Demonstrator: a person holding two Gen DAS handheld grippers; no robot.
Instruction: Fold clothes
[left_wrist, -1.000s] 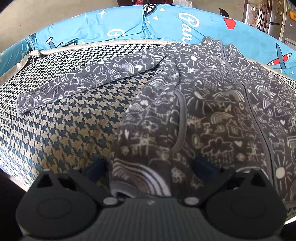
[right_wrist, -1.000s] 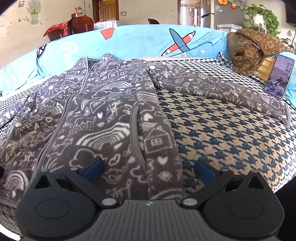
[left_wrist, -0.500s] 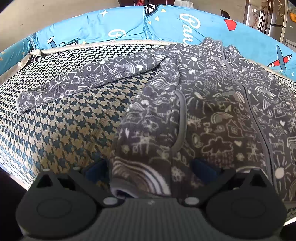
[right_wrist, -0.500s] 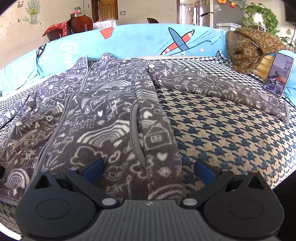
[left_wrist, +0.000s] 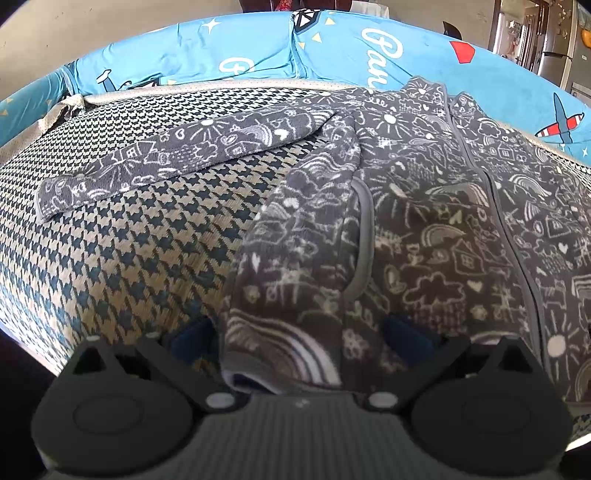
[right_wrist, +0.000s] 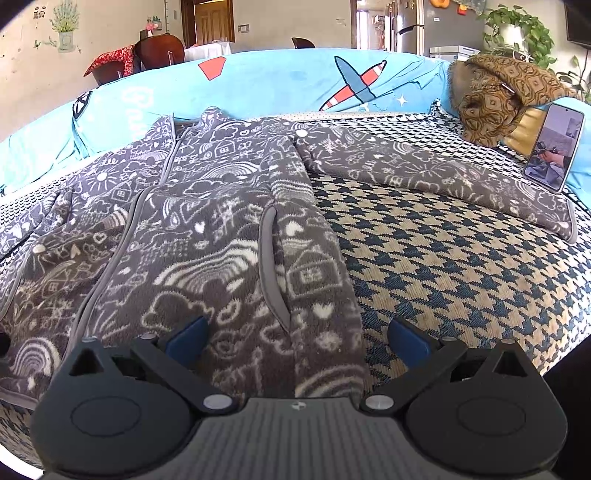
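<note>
Nearest each lens, ribbed grey housing and matte black linkage arms carry blue-padded fingers. The left gripper (left_wrist: 299, 334) stands with its jaws spread wide, straddling the hem corner of the jacket (left_wrist: 424, 229); whether its pads touch the fleece cannot be told. The right gripper (right_wrist: 295, 336) is likewise wide apart, one pad over the fleece and the other over bare cover just past the jacket's side edge. The jacket is a napped grey fleece printed with white line drawings of houses, clouds, rainbows and suns, bound in plain grey trim along the zip, pocket slits and cuffs. It lies face up, zipped, on the houndstooth cover (left_wrist: 122, 251), a coarse woven cloth in tan and dark teal over a cushioned seat, with its hem toward the cameras and its collar toward the backrest. Each sleeve lies spread outward, flat on the weave. Behind, a smooth turquoise sheet (right_wrist: 280, 85) with aeroplane prints drapes the backrest. Only the right wrist view shows a phone (right_wrist: 554, 147) propped upright with its screen lit, a brown patterned cushion (right_wrist: 498, 96) beside it, a leafy potted plant (right_wrist: 517, 29), chairs and a wooden door. Only the left wrist view shows the left sleeve (left_wrist: 177, 155) to its cuff.
</note>
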